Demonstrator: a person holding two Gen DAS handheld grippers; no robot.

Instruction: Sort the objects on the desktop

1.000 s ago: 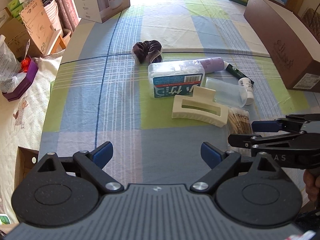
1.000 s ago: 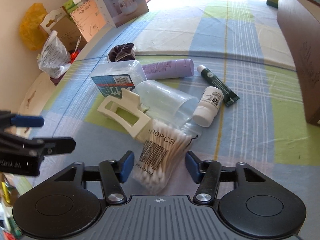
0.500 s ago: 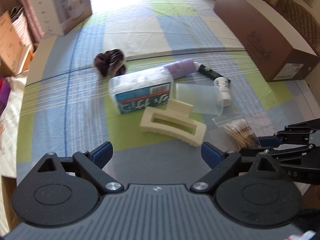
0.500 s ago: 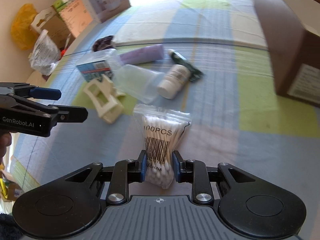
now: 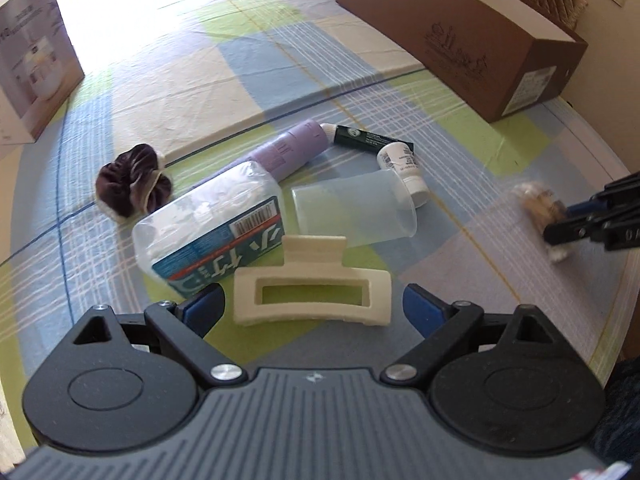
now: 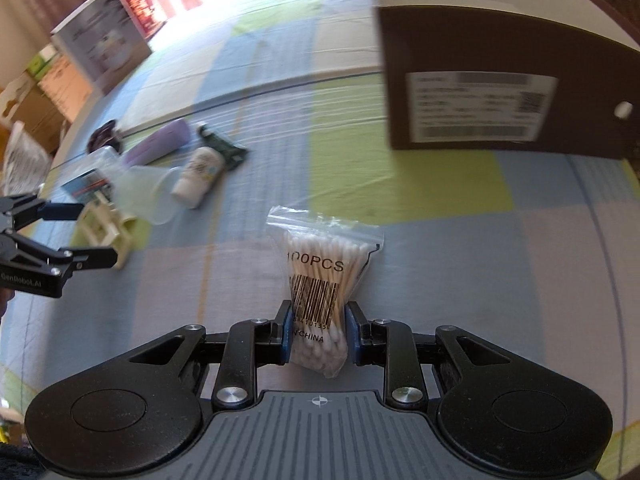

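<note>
The right claw (image 6: 316, 334) is clenched on a clear zip-seal plastic bag of white cotton swabs (image 6: 320, 280), its blue pads pressing the lower part of the bag on both sides. The bag's top points away from the camera, over the blue, green and cream checked cloth (image 6: 440, 248) that covers the surface, near the end of a long brown cardboard box (image 6: 500, 80) that stands along the surface's right edge.

The left claw (image 5: 312, 308) is released, its jaws standing wide on either side of a cream rectangular plastic hair clip (image 5: 312, 292), which lies flat on the cloth near the surface's near edge; whether the pads touch it cannot be told. Just behind the clip lie a clear plastic box with a blue label (image 5: 212, 228) and a translucent plastic cup on its side (image 5: 352, 212). Beyond these are a lilac cylindrical bottle (image 5: 288, 152), a dark green tube (image 5: 368, 138) and a small white bottle (image 5: 404, 168). A dark purple fabric scrunchie (image 5: 132, 188) sits to the left of the cluster. A white printed carton (image 5: 28, 76) stands at the far left edge.
</note>
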